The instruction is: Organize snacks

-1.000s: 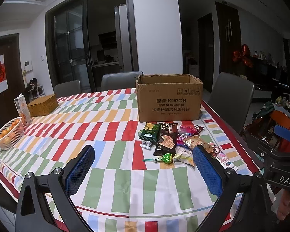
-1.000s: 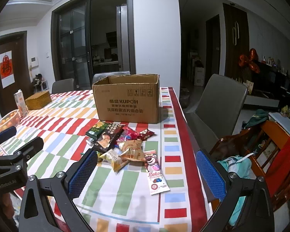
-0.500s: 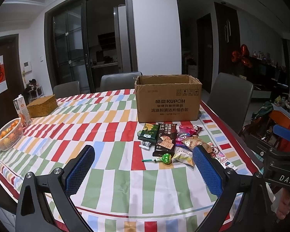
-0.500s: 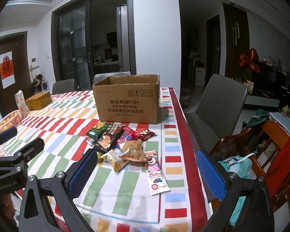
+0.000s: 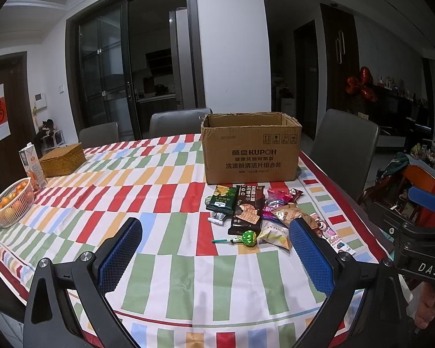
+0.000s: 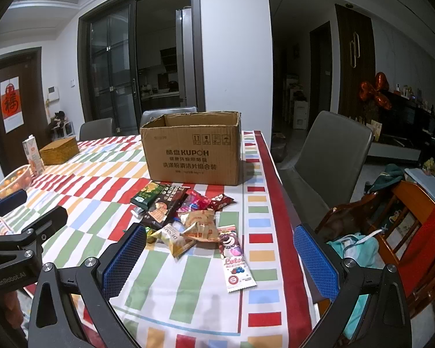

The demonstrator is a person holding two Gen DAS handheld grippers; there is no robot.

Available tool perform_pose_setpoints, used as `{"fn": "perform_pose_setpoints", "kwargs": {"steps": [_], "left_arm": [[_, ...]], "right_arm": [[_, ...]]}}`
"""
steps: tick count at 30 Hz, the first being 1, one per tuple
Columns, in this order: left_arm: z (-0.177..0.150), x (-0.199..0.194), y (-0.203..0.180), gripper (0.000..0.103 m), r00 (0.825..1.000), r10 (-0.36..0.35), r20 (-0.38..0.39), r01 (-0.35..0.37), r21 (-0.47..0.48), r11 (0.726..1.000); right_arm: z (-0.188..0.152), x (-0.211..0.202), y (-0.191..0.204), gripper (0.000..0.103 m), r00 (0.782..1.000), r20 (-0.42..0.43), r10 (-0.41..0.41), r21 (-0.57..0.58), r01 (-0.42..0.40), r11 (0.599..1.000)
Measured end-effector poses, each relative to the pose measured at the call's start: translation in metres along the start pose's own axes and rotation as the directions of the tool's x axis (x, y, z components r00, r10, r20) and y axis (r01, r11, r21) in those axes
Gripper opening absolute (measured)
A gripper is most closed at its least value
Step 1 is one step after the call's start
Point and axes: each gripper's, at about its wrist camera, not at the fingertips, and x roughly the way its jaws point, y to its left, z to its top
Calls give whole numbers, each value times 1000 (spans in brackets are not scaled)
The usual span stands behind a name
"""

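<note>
- A cardboard box [image 5: 250,149] stands open-topped on the striped tablecloth [image 5: 130,191]; neither view shows what lies inside it.
- A white basket [image 5: 13,203] at the table's left edge holds oranges [image 5: 7,200]; a juice carton [image 5: 33,166] stands just beside it, and a closed wicker box [image 5: 62,159] sits behind that.
- The snacks lie in a loose heap in front of the cardboard box: a green packet [image 5: 221,198], a dark biscuit packet [image 5: 248,210], a green lollipop [image 5: 248,237], a yellow pouch [image 6: 174,237], a tan wrapped cake [image 6: 200,226], a pink bear packet [image 6: 235,258] and red wrappers [image 6: 221,200].
- Several packets overlap, so their edges are partly hidden; a small white item under the green packet is too unclear to name.
- In the left wrist view the right blue pad covers part of the pink bear packet.
- The left gripper [image 5: 214,264] hovers above the near table edge, jaws spread wide and holding nothing.
- The right gripper [image 6: 219,262] hovers over the table's right corner, jaws likewise spread wide and holding nothing, the heap just ahead of its left pad.
</note>
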Motion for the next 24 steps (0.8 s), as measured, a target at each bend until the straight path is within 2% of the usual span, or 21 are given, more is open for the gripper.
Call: {"fn": "perform_pose_setpoints", "kwargs": {"steps": [24], "left_arm": [[0, 0, -1, 103, 1000, -1, 5, 1, -2, 1000]], "right_arm": [[1, 0, 1, 103, 1000, 1, 2, -2, -2, 1000]]}}
